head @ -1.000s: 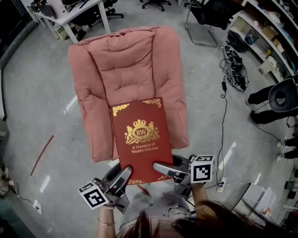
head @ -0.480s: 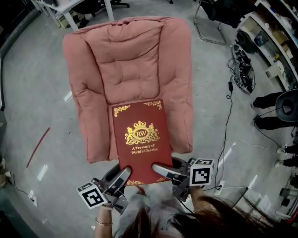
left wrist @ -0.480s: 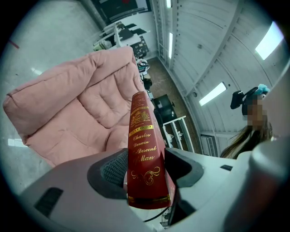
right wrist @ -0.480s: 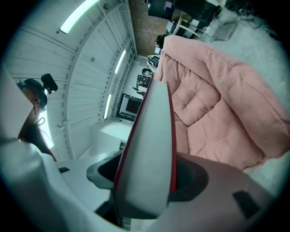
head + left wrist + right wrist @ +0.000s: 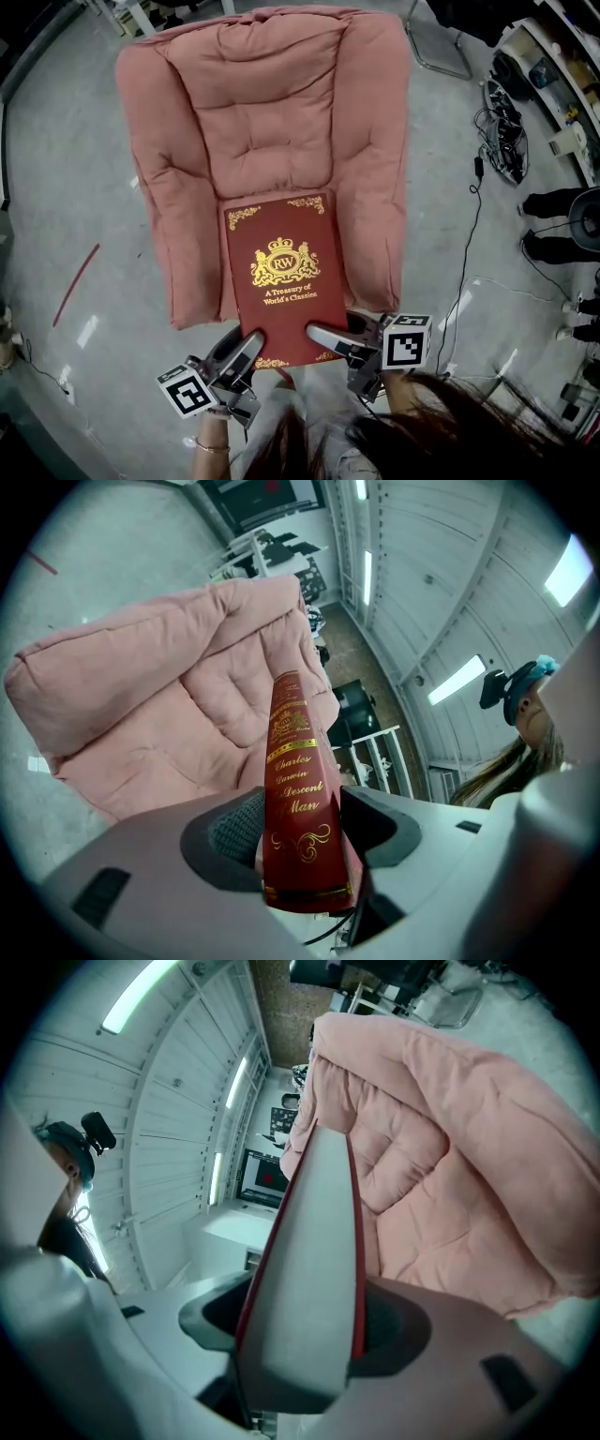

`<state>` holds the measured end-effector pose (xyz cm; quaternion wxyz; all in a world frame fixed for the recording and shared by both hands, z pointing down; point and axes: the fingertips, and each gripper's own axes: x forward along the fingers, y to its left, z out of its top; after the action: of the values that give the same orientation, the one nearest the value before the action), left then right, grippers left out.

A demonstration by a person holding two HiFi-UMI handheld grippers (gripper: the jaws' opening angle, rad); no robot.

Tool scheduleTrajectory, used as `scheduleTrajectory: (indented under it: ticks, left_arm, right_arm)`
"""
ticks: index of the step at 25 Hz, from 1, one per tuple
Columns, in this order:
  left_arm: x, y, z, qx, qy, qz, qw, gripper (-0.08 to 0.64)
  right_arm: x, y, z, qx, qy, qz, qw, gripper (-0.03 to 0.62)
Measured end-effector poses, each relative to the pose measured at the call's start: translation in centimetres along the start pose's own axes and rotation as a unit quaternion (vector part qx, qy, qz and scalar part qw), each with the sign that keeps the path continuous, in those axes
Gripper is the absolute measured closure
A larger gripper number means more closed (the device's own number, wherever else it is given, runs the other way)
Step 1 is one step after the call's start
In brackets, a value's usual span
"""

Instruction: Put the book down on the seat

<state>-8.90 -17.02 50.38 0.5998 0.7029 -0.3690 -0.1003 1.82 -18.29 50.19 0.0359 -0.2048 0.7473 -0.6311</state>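
The red book (image 5: 284, 277) lies flat in front of the person. Its long axis points away from them, toward the back of the pink armchair (image 5: 272, 56). Both tongs grasp its near short end: the left tongs (image 5: 246, 351) are clenched on the spine corner (image 5: 298, 799) and the right tongs (image 5: 328, 336) on the corner at the page edge (image 5: 314, 1269), so both hands are equally near.

The far part of the book is over the seat (image 5: 267, 169), while the near end with the tongs overhangs the seat's front edge. Whether the book already touches the cushion cannot be told. The two armrests (image 5: 178, 234) leave a free channel wider than the book, so there seems to be room to move it forward and down.
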Motion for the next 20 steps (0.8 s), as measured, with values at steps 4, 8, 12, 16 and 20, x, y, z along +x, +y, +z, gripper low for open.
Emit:
scheduleTrajectory:
  ticks: [4, 8, 12, 16, 20]
  left_arm:
    - [0.7, 1.8, 0.0, -0.007, 0.001, 0.009, 0.9999, 0.307]
    - [1.2, 3.6, 0.3, -0.017, 0.001, 0.018, 0.9997, 0.307]
    - [1.5, 5.3, 0.1, -0.023, 0.004, 0.025, 0.9994, 0.307]
    - [2.2, 7.1, 0.2, -0.031, 0.007, 0.029, 0.9991, 0.307]
    - [2.8, 8.8, 0.0, -0.044, 0.006, 0.037, 0.9983, 0.307]
  right_arm:
    - [0.8, -1.9, 0.1, 0.008, 0.006, 0.0, 1.0, 0.299]
    - [1.8, -3.6, 0.1, 0.019, 0.013, -0.003, 1.0, 0.298]
    - [2.6, -5.2, -0.3, 0.031, 0.021, -0.006, 0.999, 0.298]
    - [3.4, -7.0, -0.2, 0.036, 0.028, -0.013, 0.999, 0.299]
    - [4.1, -8.4, -0.2, 0.046, 0.035, -0.023, 0.998, 0.298]
